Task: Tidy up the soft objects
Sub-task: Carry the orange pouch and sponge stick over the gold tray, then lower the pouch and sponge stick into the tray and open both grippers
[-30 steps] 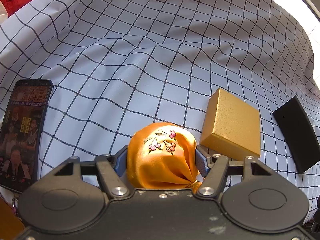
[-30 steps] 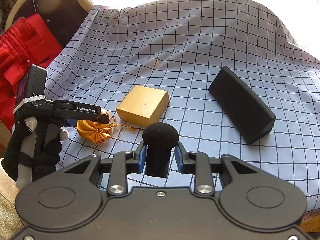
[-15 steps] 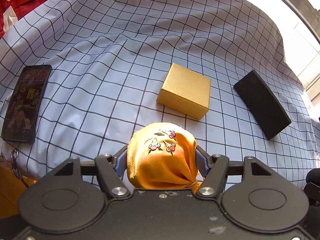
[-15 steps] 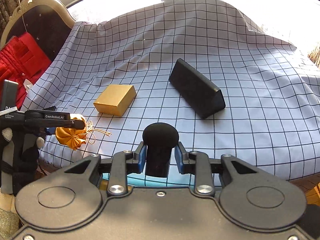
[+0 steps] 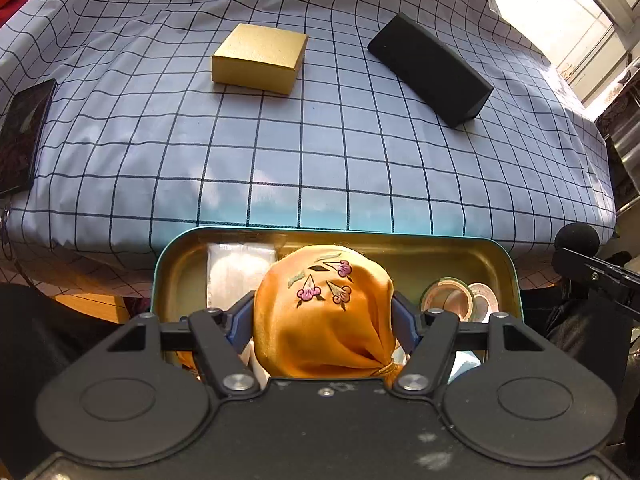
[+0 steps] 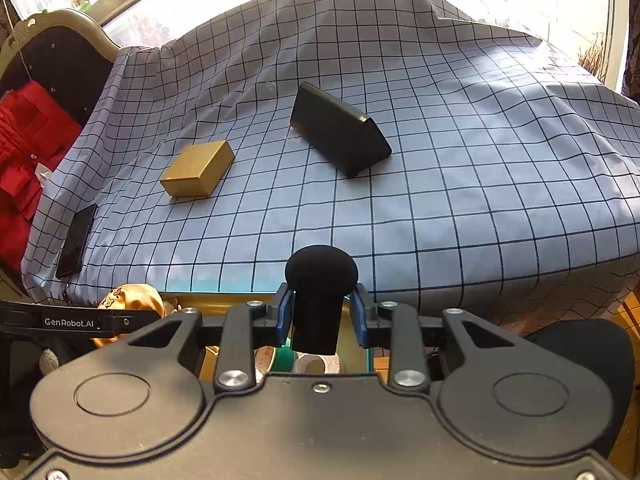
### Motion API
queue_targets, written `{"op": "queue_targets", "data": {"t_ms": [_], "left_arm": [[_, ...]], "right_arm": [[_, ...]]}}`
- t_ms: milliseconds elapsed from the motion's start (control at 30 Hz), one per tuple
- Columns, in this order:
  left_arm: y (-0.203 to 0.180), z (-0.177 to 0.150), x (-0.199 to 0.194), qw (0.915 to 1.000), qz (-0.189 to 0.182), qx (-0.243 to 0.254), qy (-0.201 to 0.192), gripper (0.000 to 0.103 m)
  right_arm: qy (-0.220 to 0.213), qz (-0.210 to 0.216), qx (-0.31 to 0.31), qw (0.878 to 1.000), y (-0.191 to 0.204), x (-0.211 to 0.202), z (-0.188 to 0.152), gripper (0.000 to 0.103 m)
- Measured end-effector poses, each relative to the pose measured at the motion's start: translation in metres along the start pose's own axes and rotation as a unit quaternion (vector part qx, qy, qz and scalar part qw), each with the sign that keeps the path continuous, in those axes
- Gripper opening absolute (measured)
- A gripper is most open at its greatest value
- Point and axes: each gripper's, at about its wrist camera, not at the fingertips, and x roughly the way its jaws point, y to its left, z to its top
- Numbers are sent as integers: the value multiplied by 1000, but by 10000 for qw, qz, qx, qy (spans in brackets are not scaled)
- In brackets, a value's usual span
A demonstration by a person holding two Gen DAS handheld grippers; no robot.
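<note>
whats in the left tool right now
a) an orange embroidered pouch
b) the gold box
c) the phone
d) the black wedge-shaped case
a: the left tool is shut on the orange embroidered pouch, held over the open tin, while the gold box, the black wedge-shaped case and the phone all lie on the checked cloth.

"GenRobot.AI" in white letters on the left tool [image 6: 120, 312], side of its black arm
</note>
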Motion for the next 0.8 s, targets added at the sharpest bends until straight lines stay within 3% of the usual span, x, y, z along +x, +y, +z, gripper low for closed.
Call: {"op": "queue_targets", "data": {"t_ms": [233,433,633,800], "left_arm": [[-11,-12,11,9998,92,-47,195,66],[-11,-4,2,9995,305,-72,-94,66],[-12,0,-9,9983,481,-10,-343,78],[-11,-3,-8,9981,544,-4,-281,83]], "right_arm": [[228,189,57,9995,7,2,-17,32],[279,335,18,9990,18,6,-23,32],[319,379,-160,9986,28,10,-25,35],[375,492,-389,9973,39,12,-29,38]]}}
